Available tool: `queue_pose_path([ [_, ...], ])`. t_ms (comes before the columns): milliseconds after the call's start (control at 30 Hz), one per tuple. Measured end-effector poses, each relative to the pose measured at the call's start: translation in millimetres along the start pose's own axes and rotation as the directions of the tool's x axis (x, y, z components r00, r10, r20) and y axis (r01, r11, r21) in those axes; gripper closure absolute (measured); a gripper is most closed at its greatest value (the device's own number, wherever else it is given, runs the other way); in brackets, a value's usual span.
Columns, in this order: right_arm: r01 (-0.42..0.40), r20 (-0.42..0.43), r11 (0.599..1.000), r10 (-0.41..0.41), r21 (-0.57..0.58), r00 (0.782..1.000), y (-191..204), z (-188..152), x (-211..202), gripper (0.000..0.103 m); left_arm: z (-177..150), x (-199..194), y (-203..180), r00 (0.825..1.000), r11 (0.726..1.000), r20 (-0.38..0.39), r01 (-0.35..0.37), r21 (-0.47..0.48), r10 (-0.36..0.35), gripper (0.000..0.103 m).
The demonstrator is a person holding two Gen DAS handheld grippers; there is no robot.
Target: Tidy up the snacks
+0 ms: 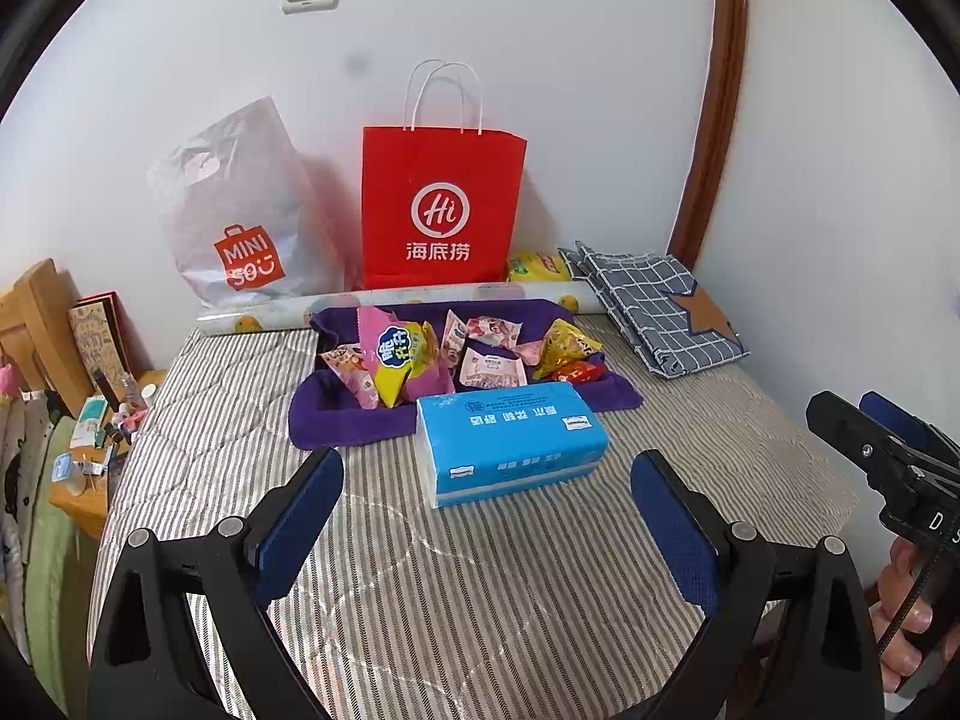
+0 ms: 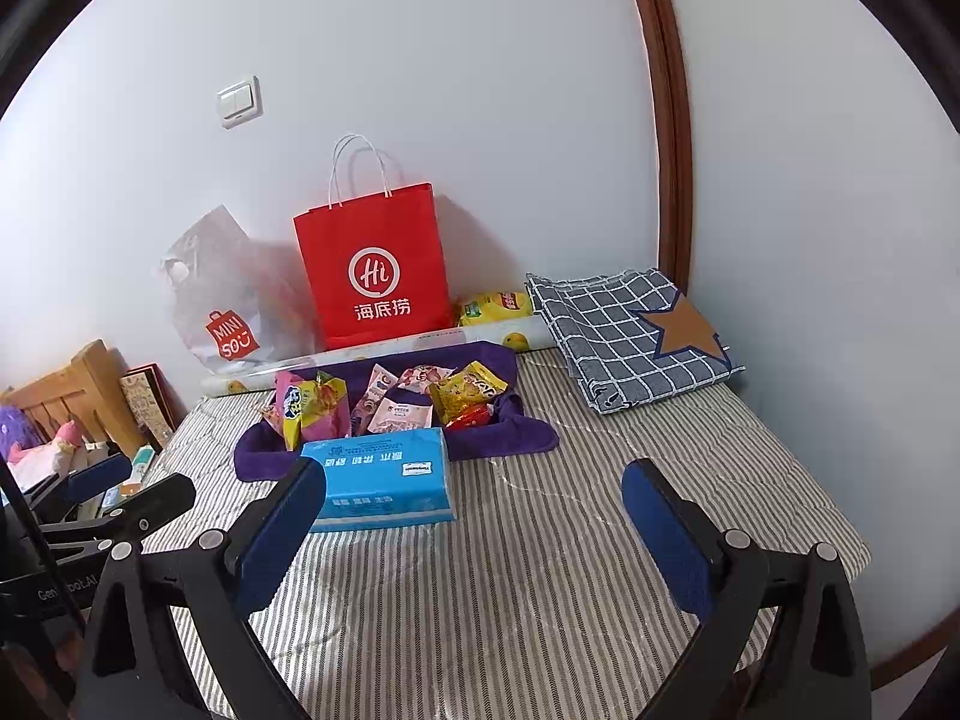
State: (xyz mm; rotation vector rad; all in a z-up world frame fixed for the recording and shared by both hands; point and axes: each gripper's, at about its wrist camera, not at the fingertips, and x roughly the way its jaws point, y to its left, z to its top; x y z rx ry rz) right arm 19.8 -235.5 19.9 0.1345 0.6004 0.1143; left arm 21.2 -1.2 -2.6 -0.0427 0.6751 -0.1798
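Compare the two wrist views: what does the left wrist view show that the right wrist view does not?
Only the left view: a hand holding the right gripper, and the nightstand clutter. Only the right view: a purple plush toy at the left edge. Both: red bag, tissue pack, snacks on the purple cloth, checked cloth, and both grippers open.
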Motion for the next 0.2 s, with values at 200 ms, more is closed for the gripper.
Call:
queue_pose_path([
  [200, 0.000, 0.000, 1.000, 0.000, -0.001, 1.000, 0.8, -0.2, 0.0, 0.003, 0.9, 0.4, 0.3, 1.000, 1.000, -0.002, -0.005, -0.004, 0.005, 0.007],
])
